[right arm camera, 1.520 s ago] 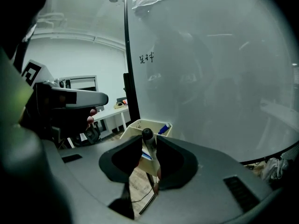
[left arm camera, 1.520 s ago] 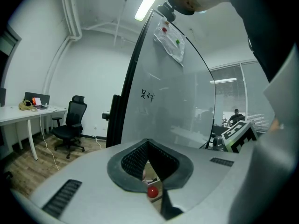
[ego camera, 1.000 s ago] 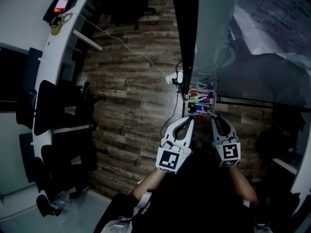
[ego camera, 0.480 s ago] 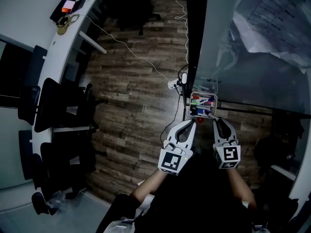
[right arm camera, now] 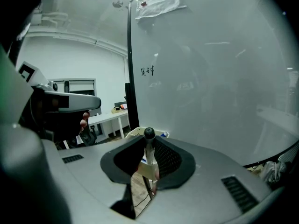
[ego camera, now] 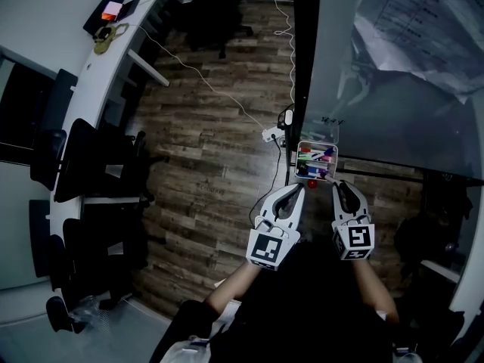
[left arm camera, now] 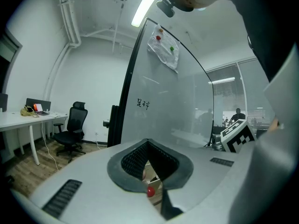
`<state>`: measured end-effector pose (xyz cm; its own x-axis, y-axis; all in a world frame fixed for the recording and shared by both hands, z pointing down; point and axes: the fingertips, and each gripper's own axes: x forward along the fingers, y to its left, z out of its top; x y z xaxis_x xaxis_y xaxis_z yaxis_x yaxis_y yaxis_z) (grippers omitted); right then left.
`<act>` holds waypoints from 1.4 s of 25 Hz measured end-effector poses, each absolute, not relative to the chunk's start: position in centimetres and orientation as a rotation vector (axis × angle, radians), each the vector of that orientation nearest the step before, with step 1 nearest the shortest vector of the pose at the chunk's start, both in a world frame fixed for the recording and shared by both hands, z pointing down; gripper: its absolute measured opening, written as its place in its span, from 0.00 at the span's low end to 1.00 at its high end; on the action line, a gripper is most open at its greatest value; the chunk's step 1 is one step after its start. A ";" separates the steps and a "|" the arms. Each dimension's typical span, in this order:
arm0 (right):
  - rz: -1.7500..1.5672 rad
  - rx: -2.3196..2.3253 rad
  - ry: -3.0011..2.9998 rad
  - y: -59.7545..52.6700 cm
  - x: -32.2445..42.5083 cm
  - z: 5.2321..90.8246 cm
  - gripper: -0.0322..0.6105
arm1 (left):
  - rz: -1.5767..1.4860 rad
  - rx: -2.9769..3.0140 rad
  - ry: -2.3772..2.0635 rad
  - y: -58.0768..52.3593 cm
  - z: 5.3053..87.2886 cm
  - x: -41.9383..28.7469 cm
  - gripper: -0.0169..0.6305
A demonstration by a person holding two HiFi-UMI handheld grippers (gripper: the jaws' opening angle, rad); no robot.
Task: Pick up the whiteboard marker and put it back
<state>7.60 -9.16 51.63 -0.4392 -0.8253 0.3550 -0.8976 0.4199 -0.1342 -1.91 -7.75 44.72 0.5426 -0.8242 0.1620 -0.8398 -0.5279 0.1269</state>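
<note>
- Found the right tool clamped on the whiteboard marker, pads pressed to either side of its barrel.
- Saw the marker as a slim white barrel with a rounded black end. That end poked out past the tool tips toward the whiteboard.
- Made out a pale patch lower on the barrel, too small to read.
- Found the left tool with its jaws together and nothing between them, just beside the right tool.
- Glimpsed a small red round thing through the gap under the left tool's pads. Could not tell what it was.
- Placed a pale tray just beyond the marker's black end, at the whiteboard's lower edge.
- Counted several coloured markers in it from the head view, green, pink and blue among them.
- Noted a wood-plank floor below.
- Noted a long white surface with dark office chairs well apart to the left.
</note>
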 end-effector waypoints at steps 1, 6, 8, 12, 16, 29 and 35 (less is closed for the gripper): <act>0.446 1.513 -2.442 -9.1 7.6 51.5 0.17 | 0.115 2.586 -1.415 -7.6 44.6 -1.9 0.02; 0.434 1.535 -2.455 -8.7 8.0 50.8 0.17 | 0.121 2.600 -1.426 -7.1 44.2 -2.0 0.02; 0.427 1.540 -2.459 -8.6 8.1 50.6 0.17 | 0.117 2.598 -1.433 -6.9 44.1 -2.0 0.02; 0.408 1.556 -2.464 -8.0 8.8 50.7 0.17 | 0.108 2.597 -1.443 -6.3 44.0 -2.1 0.02; 0.397 1.565 -2.473 -7.6 8.9 50.2 0.17 | 0.106 2.597 -1.448 -5.8 43.9 -2.2 0.02; 0.354 1.597 -2.498 -6.3 9.1 48.4 0.17 | 0.089 2.624 -1.460 -4.5 43.0 -2.4 0.02; 0.339 1.603 -2.506 -5.3 9.1 47.5 0.17 | 0.073 2.629 -1.462 -3.9 42.6 -2.4 0.02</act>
<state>9.08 -5.34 47.52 -0.4191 -0.8747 0.2433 -0.9079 0.4044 -0.1103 -2.42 -3.85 42.62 0.5289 -0.8420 0.1065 -0.8484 -0.5213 0.0919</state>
